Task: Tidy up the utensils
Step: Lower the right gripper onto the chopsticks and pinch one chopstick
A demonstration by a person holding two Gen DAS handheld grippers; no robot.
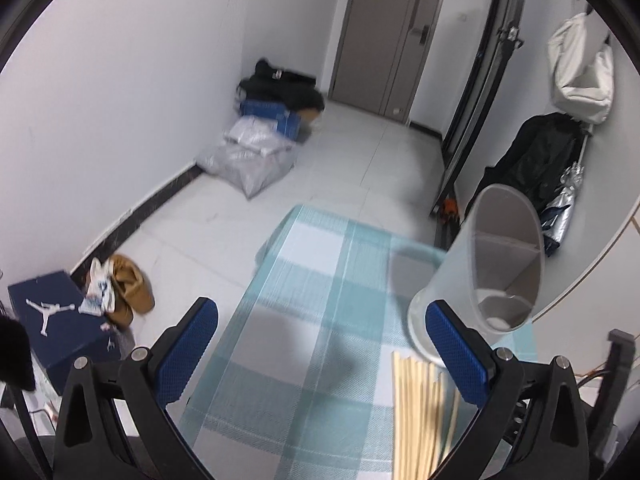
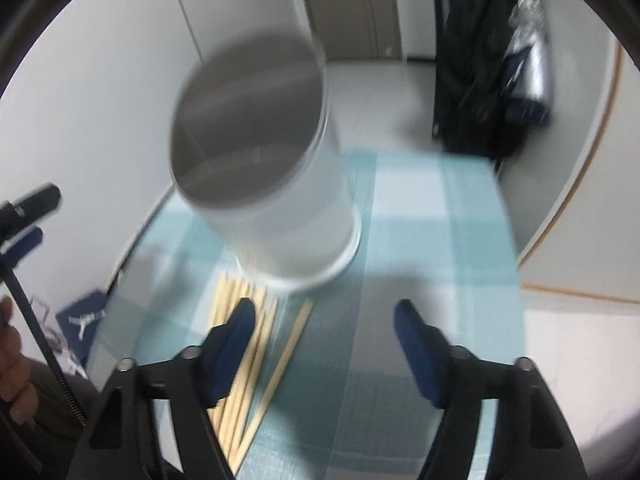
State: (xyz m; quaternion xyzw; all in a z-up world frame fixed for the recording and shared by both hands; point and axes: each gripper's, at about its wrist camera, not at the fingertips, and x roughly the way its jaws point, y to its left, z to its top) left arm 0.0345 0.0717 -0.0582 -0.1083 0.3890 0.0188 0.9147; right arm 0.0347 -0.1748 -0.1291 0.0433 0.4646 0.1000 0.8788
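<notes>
A tall translucent white utensil holder (image 1: pixel 480 280) with an inner divider stands on the teal checked tablecloth (image 1: pixel 320 280); nothing shows inside it. A bundle of pale wooden chopsticks (image 1: pixel 420 408) lies flat on the cloth just in front of its base. My left gripper (image 1: pixel 320 306) is open over bare cloth, its right finger beside the holder and above the chopsticks. In the right wrist view the holder (image 2: pixel 280 208) is blurred and close ahead. My right gripper (image 2: pixel 325 305) is open, with its left finger over the chopsticks (image 2: pixel 256 360) and nothing between the pads.
The table's left edge drops to a white tiled floor with a blue shoe box (image 1: pixel 52 320), brown shoes (image 1: pixel 128 288) and grey bags (image 1: pixel 248 156). A black coat (image 1: pixel 536 156) hangs at the right. A person's hand (image 2: pixel 12 368) shows at the left edge.
</notes>
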